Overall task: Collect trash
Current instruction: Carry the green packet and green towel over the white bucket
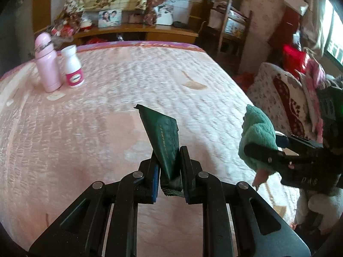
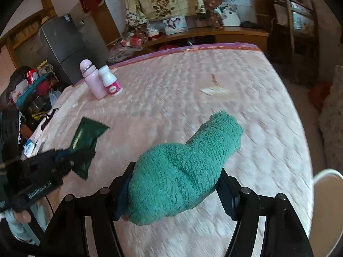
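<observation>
My left claw (image 1: 169,167) was pinching a dark green wrapper (image 1: 164,141), which stood up between its 2 fingers above the pink bed (image 1: 107,111). My right claw (image 2: 173,189) was clamped on a rolled teal towel (image 2: 184,167) (fluffy, bulging forward past the fingers), also held over the bed. From the right wrist view I saw the left claw at the left edge, wrapper sticking out of it. Near the far corner of the bed a pink flask (image 1: 46,62) stood just beside a white bottle (image 1: 72,66). A pale scrap (image 2: 214,91) lay well apart from them.
</observation>
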Demonstrator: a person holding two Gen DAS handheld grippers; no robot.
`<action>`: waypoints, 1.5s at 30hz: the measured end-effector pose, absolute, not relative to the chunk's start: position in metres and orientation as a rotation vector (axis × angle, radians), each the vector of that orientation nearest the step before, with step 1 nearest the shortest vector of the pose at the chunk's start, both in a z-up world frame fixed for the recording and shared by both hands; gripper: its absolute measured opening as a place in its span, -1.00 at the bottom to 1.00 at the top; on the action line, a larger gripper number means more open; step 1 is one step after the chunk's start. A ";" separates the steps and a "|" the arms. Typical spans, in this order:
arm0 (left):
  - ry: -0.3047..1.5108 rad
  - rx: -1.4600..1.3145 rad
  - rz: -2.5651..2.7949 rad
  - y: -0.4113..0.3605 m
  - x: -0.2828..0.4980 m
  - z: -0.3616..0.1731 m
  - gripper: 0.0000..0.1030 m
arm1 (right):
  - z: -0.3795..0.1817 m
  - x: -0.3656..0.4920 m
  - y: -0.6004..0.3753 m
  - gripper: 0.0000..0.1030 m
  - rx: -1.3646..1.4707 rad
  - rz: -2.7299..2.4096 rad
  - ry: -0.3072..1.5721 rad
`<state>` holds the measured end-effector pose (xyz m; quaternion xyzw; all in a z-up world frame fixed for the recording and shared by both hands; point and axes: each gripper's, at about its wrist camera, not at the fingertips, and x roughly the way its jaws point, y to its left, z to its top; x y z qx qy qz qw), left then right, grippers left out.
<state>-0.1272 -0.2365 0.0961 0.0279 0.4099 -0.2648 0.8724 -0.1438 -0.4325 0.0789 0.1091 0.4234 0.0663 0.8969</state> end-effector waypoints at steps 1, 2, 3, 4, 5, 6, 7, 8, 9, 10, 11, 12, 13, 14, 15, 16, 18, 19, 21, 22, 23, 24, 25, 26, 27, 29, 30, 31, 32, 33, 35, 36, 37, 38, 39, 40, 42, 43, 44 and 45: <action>0.850 0.071 -0.557 -0.243 -0.133 0.097 -0.71 | 0.079 -0.153 -0.438 0.31 0.227 0.128 0.877; 0.846 0.080 -0.561 -0.248 -0.138 0.099 -0.71 | 0.079 -0.161 -0.442 0.32 0.232 0.120 0.877; 0.842 0.087 -0.567 -0.253 -0.142 0.099 -0.71 | 0.079 -0.167 -0.446 0.32 0.236 0.115 0.874; 0.839 0.093 -0.573 -0.258 -0.146 0.101 -0.71 | 0.080 -0.176 -0.450 0.32 0.238 0.106 0.869; 0.836 0.100 -0.578 -0.263 -0.150 0.101 -0.71 | 0.081 -0.184 -0.455 0.32 0.238 0.098 0.865; 0.832 0.110 -0.587 -0.270 -0.155 0.102 -0.71 | 0.082 -0.191 -0.459 0.32 0.236 0.087 0.863; 0.828 0.118 -0.594 -0.276 -0.159 0.103 -0.71 | 0.082 -0.198 -0.463 0.32 0.235 0.079 0.863; 0.824 0.124 -0.602 -0.280 -0.163 0.103 -0.71 | 0.081 -0.204 -0.467 0.32 0.237 0.071 0.862; 0.821 0.131 -0.611 -0.286 -0.167 0.104 -0.71 | 0.082 -0.211 -0.472 0.32 0.242 0.063 0.860; 0.818 0.138 -0.619 -0.292 -0.170 0.104 -0.71 | 0.082 -0.218 -0.478 0.32 0.246 0.054 0.858; 0.814 0.148 -0.628 -0.298 -0.175 0.105 -0.71 | 0.082 -0.224 -0.482 0.32 0.249 0.047 0.855; 0.811 0.154 -0.634 -0.303 -0.178 0.106 -0.71 | 0.082 -0.230 -0.487 0.32 0.250 0.037 0.852; 0.809 0.161 -0.640 -0.308 -0.181 0.106 -0.71 | 0.083 -0.236 -0.491 0.32 0.251 0.028 0.850; 0.807 0.168 -0.647 -0.313 -0.184 0.107 -0.71 | 0.083 -0.241 -0.496 0.32 0.251 0.018 0.848; 0.805 0.174 -0.656 -0.319 -0.188 0.107 -0.71 | 0.084 -0.246 -0.501 0.32 0.254 0.008 0.845; 0.804 0.181 -0.664 -0.324 -0.191 0.108 -0.71 | 0.084 -0.250 -0.506 0.32 0.258 -0.001 0.843; 0.800 0.196 -0.679 -0.335 -0.197 0.108 -0.71 | 0.085 -0.259 -0.517 0.32 0.269 -0.020 0.838; 0.800 0.203 -0.687 -0.341 -0.199 0.108 -0.71 | 0.086 -0.264 -0.523 0.32 0.273 -0.031 0.834; 0.798 0.216 -0.703 -0.352 -0.204 0.109 -0.71 | 0.086 -0.271 -0.534 0.32 0.285 -0.049 0.830; 0.798 0.220 -0.710 -0.356 -0.206 0.109 -0.71 | 0.086 -0.275 -0.541 0.32 0.292 -0.061 0.828; 0.799 0.225 -0.718 -0.362 -0.208 0.109 -0.71 | 0.086 -0.278 -0.545 0.32 0.295 -0.070 0.827; 0.799 0.230 -0.727 -0.367 -0.210 0.108 -0.71 | 0.085 -0.282 -0.550 0.32 0.300 -0.082 0.826; 0.798 0.236 -0.733 -0.373 -0.212 0.109 -0.71 | 0.085 -0.285 -0.556 0.32 0.305 -0.093 0.827; 0.797 0.240 -0.740 -0.378 -0.214 0.109 -0.71 | 0.084 -0.288 -0.560 0.32 0.310 -0.101 0.827; 0.797 0.245 -0.748 -0.384 -0.216 0.108 -0.71 | 0.084 -0.292 -0.567 0.32 0.314 -0.115 0.827; 0.799 0.253 -0.761 -0.394 -0.219 0.107 -0.71 | 0.082 -0.301 -0.580 0.32 0.324 -0.142 0.827; 0.800 0.261 -0.768 -0.400 -0.221 0.106 -0.71 | 0.081 -0.304 -0.584 0.32 0.330 -0.149 0.826; 0.800 0.268 -0.775 -0.407 -0.224 0.105 -0.71 | 0.081 -0.307 -0.589 0.32 0.336 -0.159 0.826; 0.800 0.272 -0.780 -0.410 -0.225 0.104 -0.71 | 0.080 -0.310 -0.594 0.32 0.341 -0.169 0.826; 0.801 0.277 -0.787 -0.415 -0.227 0.103 -0.71 | 0.079 -0.313 -0.599 0.32 0.346 -0.179 0.826; 0.800 0.283 -0.799 -0.423 -0.230 0.102 -0.71 | 0.078 -0.318 -0.608 0.32 0.354 -0.195 0.827; 0.800 0.283 -0.807 -0.428 -0.231 0.101 -0.71 | 0.076 -0.321 -0.612 0.32 0.358 -0.204 0.828; 0.803 0.282 -0.815 -0.432 -0.232 0.101 -0.71 | 0.075 -0.323 -0.617 0.32 0.362 -0.213 0.829; 0.806 0.282 -0.819 -0.435 -0.232 0.100 -0.71 | 0.074 -0.324 -0.620 0.32 0.365 -0.220 0.831; 0.810 0.280 -0.826 -0.439 -0.233 0.099 -0.71 | 0.073 -0.326 -0.624 0.32 0.367 -0.228 0.831; 0.814 0.278 -0.835 -0.444 -0.233 0.099 -0.71 | 0.072 -0.327 -0.628 0.32 0.370 -0.236 0.831; 0.816 0.283 -0.844 -0.452 -0.234 0.097 -0.71 | 0.071 -0.331 -0.635 0.32 0.373 -0.255 0.831; 0.817 0.287 -0.848 -0.455 -0.235 0.097 -0.71 | 0.070 -0.333 -0.638 0.32 0.376 -0.261 0.832; 0.817 0.291 -0.850 -0.459 -0.236 0.096 -0.71 | 0.069 -0.334 -0.642 0.32 0.382 -0.268 0.833; 0.818 0.296 -0.854 -0.464 -0.237 0.095 -0.71 | 0.068 -0.336 -0.644 0.32 0.387 -0.272 0.833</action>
